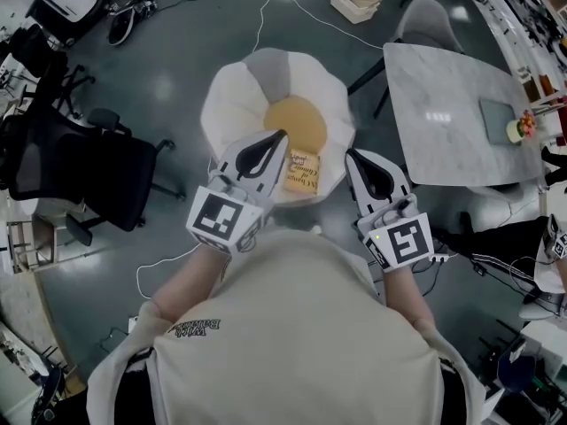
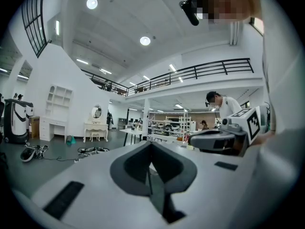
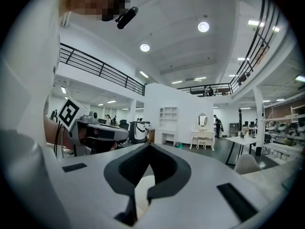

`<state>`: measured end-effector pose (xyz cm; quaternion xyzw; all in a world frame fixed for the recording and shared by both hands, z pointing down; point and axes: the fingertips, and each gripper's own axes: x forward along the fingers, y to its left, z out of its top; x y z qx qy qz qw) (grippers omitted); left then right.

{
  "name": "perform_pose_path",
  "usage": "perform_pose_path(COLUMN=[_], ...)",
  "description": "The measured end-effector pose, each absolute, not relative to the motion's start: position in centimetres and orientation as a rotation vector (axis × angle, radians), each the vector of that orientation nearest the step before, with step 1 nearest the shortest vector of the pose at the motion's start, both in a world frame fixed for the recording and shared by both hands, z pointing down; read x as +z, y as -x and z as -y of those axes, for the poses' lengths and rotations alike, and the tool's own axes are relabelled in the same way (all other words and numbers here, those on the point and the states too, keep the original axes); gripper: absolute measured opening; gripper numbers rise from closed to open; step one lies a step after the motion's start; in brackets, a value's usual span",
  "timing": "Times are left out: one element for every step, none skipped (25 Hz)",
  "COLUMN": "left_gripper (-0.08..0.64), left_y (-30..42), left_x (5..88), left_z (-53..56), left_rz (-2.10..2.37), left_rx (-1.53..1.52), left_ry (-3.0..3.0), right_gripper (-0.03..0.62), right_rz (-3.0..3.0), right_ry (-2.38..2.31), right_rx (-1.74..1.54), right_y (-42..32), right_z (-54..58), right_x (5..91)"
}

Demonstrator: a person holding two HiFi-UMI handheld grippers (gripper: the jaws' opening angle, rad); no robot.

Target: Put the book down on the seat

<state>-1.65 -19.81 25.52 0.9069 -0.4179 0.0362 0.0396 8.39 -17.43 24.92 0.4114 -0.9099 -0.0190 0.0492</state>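
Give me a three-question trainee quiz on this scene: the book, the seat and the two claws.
1. True or false: the book lies on the seat, held by neither the left claw nor the right claw.
2. Multiple choice: the right claw is A) open, B) shut and empty, C) shut on the book.
3. Fill in: to the right of the seat in the head view stands a marble ____.
Key: 1 true; 2 B; 3 table.
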Motion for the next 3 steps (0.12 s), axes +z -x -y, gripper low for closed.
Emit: perform_pose_path(left_gripper=[0.010,0.011,0.011], left_y=[1.66,1.68,1.69], left_x=[25.57,25.62,25.66], left_z=[19.69,19.58,19.48], left_rz=[1.277,1.274,1.271], left_rx=[0.110,0.111,0.113], left_ry=[-2.778,-2.778,-2.778], right_gripper=[0.008,0.008,0.008], right_rz=[2.773,2.773,2.772], right_ry=[-1.251,-1.249,-1.247], right_rx=[-0.060,-0.061,-0.063], right_y=[-8.30,-8.22,-8.14], right_z=[17.30,17.19,17.08], right_x=[24.90,24.89,24.87])
